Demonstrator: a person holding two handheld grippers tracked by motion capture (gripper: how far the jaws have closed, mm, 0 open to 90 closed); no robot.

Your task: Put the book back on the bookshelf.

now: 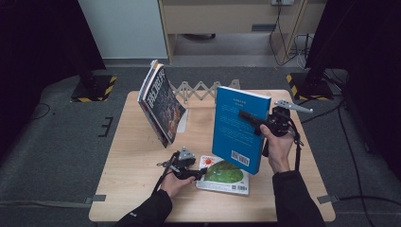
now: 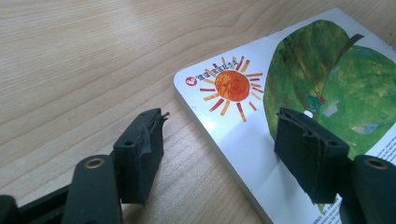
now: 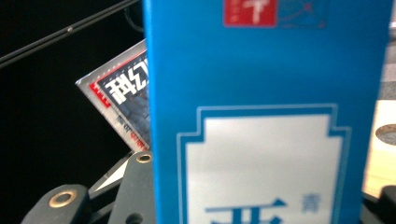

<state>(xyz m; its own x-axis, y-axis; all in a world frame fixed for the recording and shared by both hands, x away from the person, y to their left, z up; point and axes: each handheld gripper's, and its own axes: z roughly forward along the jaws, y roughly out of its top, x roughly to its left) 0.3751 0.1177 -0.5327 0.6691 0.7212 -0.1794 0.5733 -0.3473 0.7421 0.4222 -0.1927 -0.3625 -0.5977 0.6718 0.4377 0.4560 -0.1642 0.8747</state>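
Now we list | right gripper (image 1: 246,115): clamps blue book (image 1: 240,127) upright, centre | left gripper (image 1: 201,173): jaws apart, astride sun book (image 1: 223,175) corner, 6 o'clock | magazines (image 1: 161,103): 10 o'clock.

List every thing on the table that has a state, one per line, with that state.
Blue book: upright, lifted off the table, gripped by the right gripper.
Picture book: lying flat, closed, back cover up.
Magazines: standing tilted, leaning at the rack.
Folding rack: stretched out along the table's far edge.
Left gripper: open, its fingers astride the picture book's corner, not pressing it.
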